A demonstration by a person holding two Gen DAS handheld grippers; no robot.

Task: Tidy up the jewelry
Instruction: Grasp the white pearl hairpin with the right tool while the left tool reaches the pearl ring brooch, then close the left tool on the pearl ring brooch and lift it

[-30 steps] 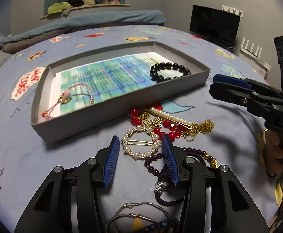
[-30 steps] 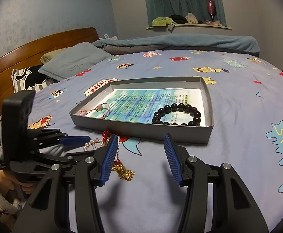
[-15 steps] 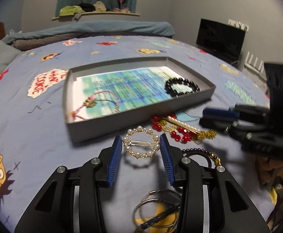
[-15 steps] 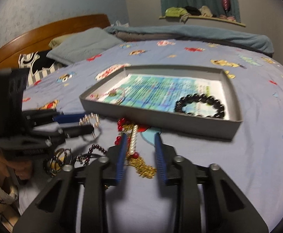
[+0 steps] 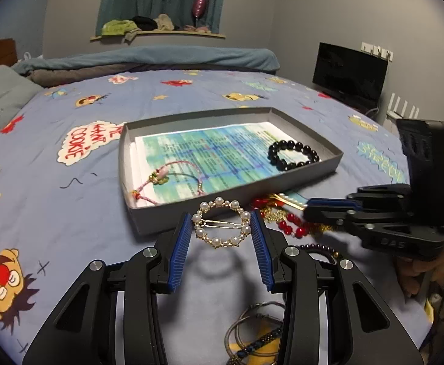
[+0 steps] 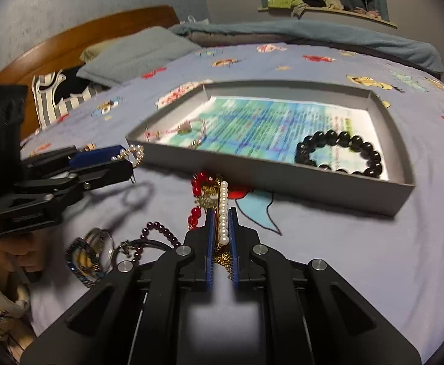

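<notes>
Two grips are on at once: our left gripper (image 5: 221,228) pinches the pearl ring brooch (image 5: 221,227) by its opposite edges, lifted clear of the bedspread (image 5: 69,231), while our right gripper (image 6: 221,228) is pressed onto the pearl bar clip (image 6: 223,210), whose long axis runs straight out between its fingers. Just ahead of both lies the grey tray (image 5: 173,213), its near wall closest to the left gripper, so we judge the brooch should go forward over it first.
</notes>
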